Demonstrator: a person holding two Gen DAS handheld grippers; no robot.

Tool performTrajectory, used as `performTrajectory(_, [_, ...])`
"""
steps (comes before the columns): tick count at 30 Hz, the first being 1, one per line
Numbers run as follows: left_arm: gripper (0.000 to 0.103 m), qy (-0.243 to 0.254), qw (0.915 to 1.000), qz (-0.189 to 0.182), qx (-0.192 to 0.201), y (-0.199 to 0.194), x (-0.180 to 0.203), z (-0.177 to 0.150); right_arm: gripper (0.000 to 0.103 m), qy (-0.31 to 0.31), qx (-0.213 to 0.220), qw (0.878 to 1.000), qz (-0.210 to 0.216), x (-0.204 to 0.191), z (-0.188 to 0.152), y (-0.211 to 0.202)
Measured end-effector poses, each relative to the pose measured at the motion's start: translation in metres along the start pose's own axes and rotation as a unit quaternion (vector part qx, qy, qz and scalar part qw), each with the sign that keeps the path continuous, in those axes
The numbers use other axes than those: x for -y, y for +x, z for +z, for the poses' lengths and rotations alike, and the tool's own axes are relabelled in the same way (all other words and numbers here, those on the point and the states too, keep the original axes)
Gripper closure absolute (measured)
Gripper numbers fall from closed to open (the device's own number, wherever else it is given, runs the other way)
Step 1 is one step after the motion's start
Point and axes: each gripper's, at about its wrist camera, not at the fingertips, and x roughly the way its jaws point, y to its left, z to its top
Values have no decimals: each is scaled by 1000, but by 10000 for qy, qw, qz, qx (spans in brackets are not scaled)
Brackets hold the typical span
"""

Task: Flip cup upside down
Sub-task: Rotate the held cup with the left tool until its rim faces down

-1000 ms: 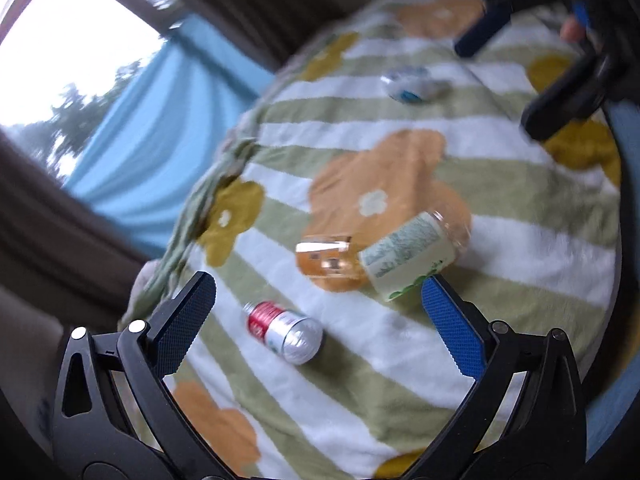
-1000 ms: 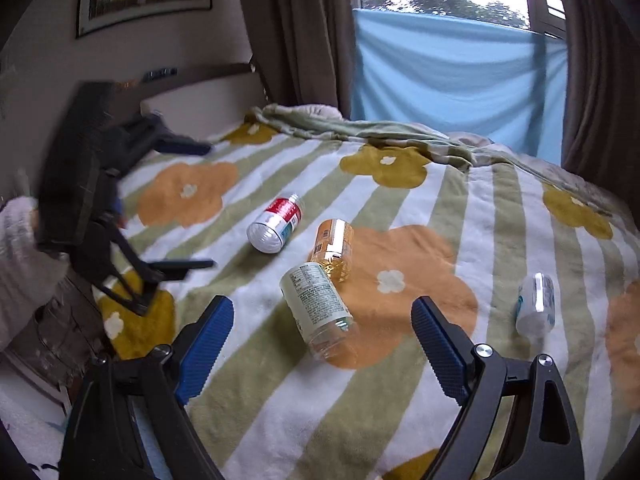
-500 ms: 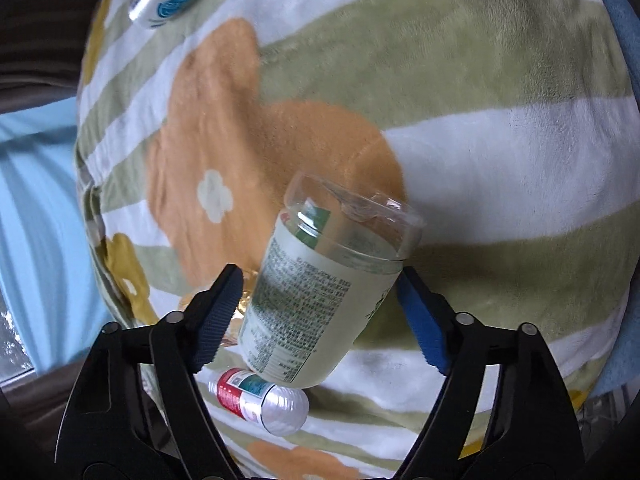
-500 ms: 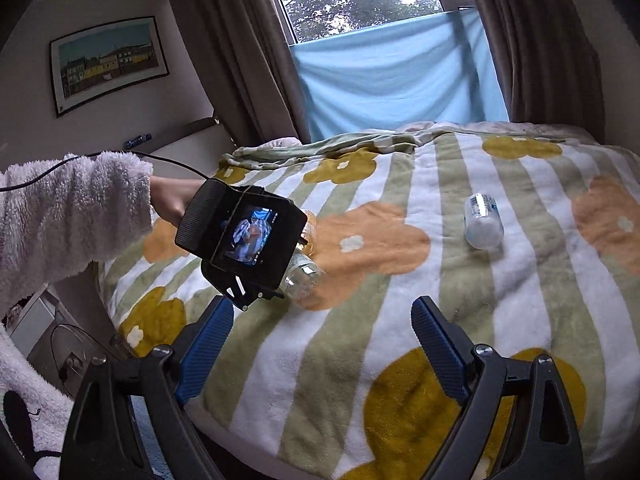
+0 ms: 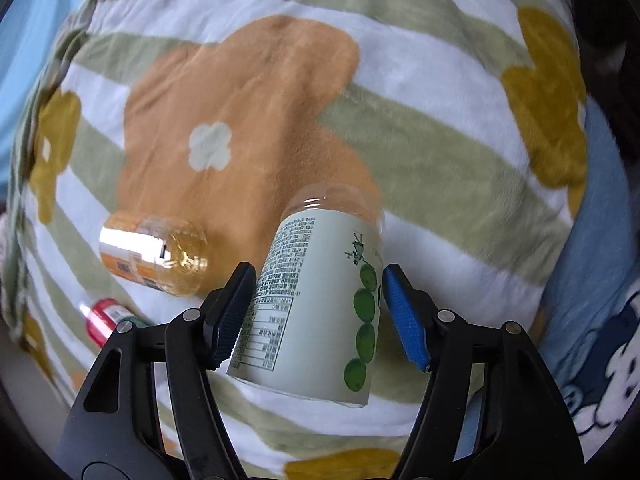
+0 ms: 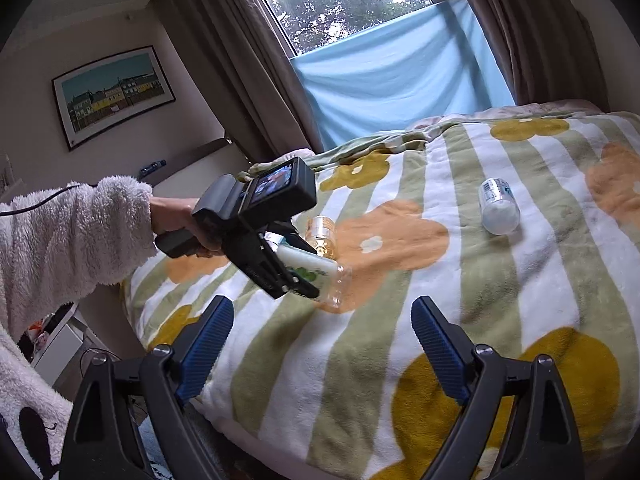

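Observation:
The cup (image 5: 320, 304) is clear plastic with a pale green label printed with green dots. My left gripper (image 5: 316, 312) is shut on its labelled body and holds it tilted just above the blanket, clear end pointing away from me. The right wrist view shows the left gripper (image 6: 298, 276) gripping the cup (image 6: 320, 272) near the bed's left side. My right gripper (image 6: 320, 344) is open and empty, held off the near edge of the bed.
A striped flower blanket (image 5: 420, 92) covers the bed. An orange-labelled cup (image 5: 152, 256) and a red-labelled one (image 5: 106, 316) lie left of the held cup. A white and blue cup (image 6: 498, 206) lies on its side further right. Curtains and a window stand behind.
My left gripper came down over the green-labelled cup, closed on it and lifted it; the cup has since turned in the grip. My right gripper drew back from the bed.

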Motion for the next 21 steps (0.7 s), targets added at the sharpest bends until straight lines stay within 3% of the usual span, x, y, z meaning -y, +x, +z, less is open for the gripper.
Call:
performTrajectory(3, [40, -408, 9989, -213, -39, 6, -3, -5, 14, -30, 41, 10000, 42, -4, 1, -1])
performTrajectory(10, [42, -279, 9991, -149, -299, 22, 15, -30, 14, -15, 49, 9999, 159, -6, -3, -2])
performTrajectory(16, [39, -50, 9988, 114, -484, 13, 22, -14, 14, -38, 32, 9998, 199, -7, -3, 1])
performTrajectory(18, [19, 107, 9974, 278, -650, 13, 27, 1, 14, -43, 53, 9998, 192, -8, -3, 0])
performTrajectory(19, [4, 170, 9964, 360, -743, 15, 29, 6, 14, -36, 63, 9998, 196, -8, -4, -1])
performTrajectory(21, [2, 225, 9942, 373, -981, 22, 31, 15, 14, -18, 81, 9998, 186, -7, -4, -2])
